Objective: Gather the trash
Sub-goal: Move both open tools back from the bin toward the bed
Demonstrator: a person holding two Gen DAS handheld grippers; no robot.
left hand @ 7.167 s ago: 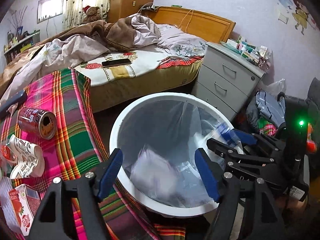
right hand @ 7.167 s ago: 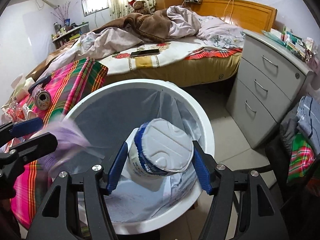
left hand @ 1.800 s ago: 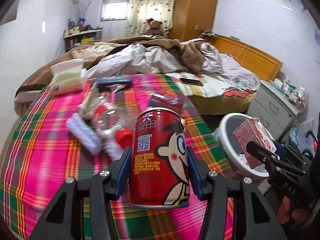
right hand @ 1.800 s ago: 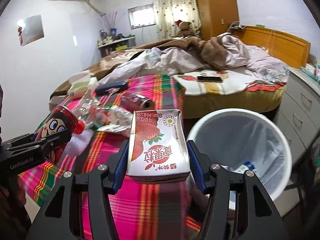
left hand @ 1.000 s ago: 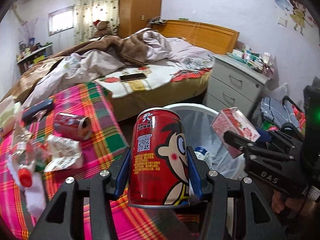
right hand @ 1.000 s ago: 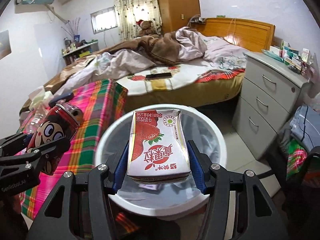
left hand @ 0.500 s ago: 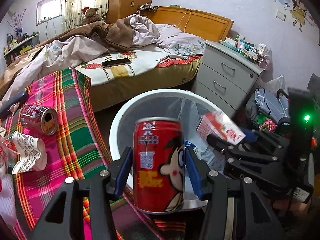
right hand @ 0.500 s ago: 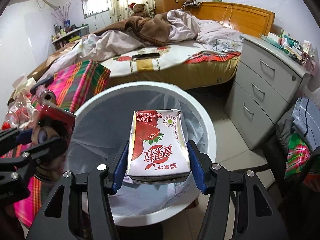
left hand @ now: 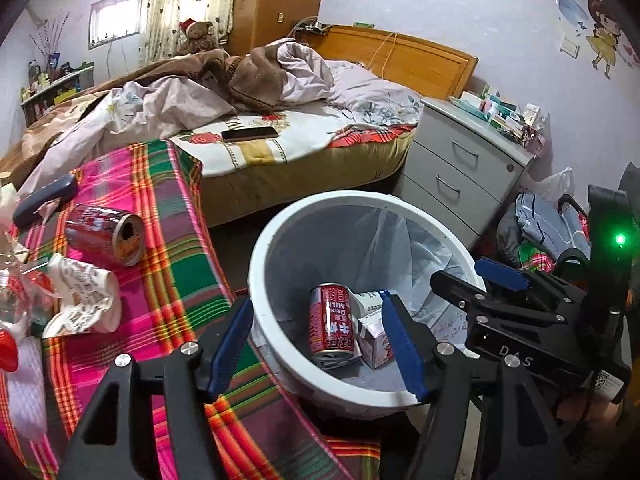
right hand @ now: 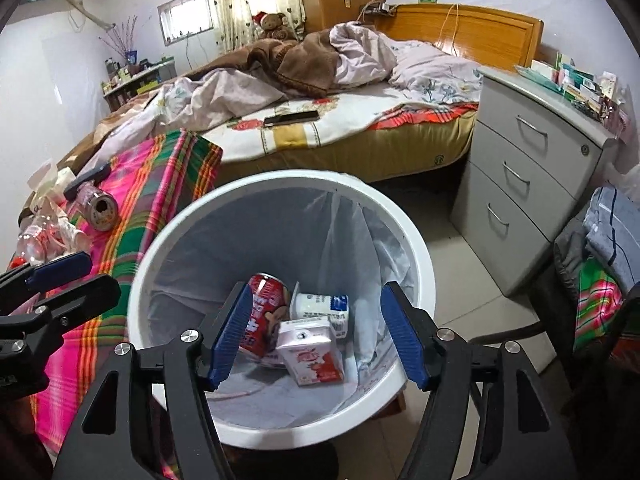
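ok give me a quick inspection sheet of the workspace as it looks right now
surface: plaid blanket, some trash left on it
job's things: red can, strawberry milk carton and white cup lie inside the white bin; another red can on its side and a crumpled wrapper on the blanket
clutter: phone on the bed; boxes on the drawer unit
grippers: left claw and right claw over the bin, jaws opening, nothing between them
cables: orange cord on the headboard
surroundings: unmade bed, teddy bear, clothes pile
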